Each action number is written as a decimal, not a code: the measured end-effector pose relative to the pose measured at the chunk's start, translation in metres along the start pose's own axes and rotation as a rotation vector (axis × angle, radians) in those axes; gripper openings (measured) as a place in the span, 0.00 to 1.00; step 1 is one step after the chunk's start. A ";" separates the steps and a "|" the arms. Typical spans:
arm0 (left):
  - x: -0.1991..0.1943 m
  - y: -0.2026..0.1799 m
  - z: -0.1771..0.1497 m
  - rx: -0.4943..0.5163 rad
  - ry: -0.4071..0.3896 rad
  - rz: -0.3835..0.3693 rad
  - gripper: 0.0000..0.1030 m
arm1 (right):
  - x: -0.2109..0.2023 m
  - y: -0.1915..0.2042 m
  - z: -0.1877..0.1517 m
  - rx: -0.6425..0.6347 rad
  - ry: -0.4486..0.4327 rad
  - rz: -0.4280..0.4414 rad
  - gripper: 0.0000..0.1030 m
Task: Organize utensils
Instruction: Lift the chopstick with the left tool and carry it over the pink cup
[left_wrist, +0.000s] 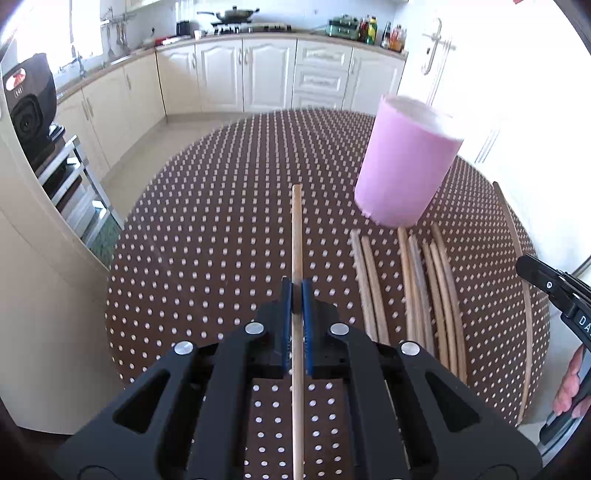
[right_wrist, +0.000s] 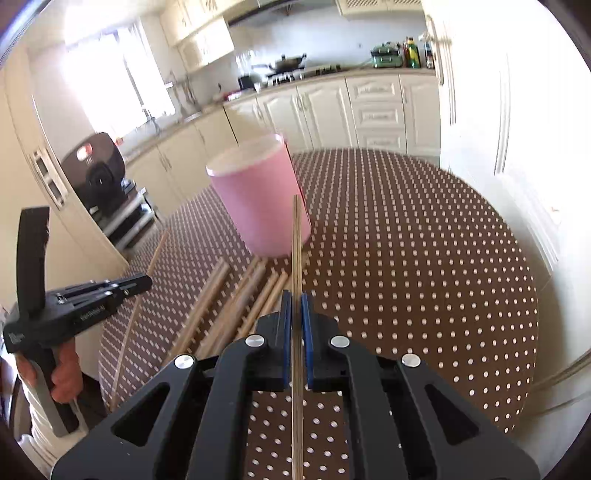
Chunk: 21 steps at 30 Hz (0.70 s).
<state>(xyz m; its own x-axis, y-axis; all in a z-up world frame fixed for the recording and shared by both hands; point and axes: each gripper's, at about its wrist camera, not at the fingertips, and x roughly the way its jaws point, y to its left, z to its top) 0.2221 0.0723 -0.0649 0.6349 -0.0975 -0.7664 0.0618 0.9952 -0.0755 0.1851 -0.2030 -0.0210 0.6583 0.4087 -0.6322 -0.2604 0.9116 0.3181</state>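
Nearest the left wrist lens, the left tool (left_wrist: 296, 286) has its blue pads clamped on a pale chopstick (left_wrist: 296, 229) that points toward 12 o'clock above the polka-dot worktop (left_wrist: 207, 229). At 1 o'clock stands a pink cup (left_wrist: 404, 162), and just below it, between 1 and 3 o'clock, a row of wooden chopsticks (left_wrist: 413, 280) lies side by side on the cloth, their far ends near the cup's base. One longer stick (left_wrist: 517, 258) lies apart at 3 o'clock.

Closest to the right wrist lens, the right tool (right_wrist: 295, 295) is likewise closed on a thin chopstick (right_wrist: 296, 240), its tip overlapping the pink cup (right_wrist: 255, 199) at 12 o'clock. Loose chopsticks (right_wrist: 236, 299) lie at 10 o'clock.
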 end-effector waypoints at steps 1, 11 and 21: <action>-0.005 -0.002 0.001 0.002 -0.016 -0.004 0.06 | -0.004 0.000 0.002 0.007 -0.017 0.006 0.05; -0.039 -0.024 0.007 0.010 -0.163 -0.021 0.06 | -0.024 0.009 0.017 0.045 -0.158 0.040 0.04; -0.059 -0.036 0.019 -0.007 -0.251 -0.025 0.06 | -0.044 0.007 0.036 0.122 -0.324 0.035 0.04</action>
<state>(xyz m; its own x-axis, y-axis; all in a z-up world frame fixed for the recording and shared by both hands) 0.1973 0.0426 -0.0049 0.8048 -0.1178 -0.5817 0.0751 0.9924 -0.0971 0.1797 -0.2164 0.0341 0.8456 0.3861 -0.3687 -0.2131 0.8774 0.4299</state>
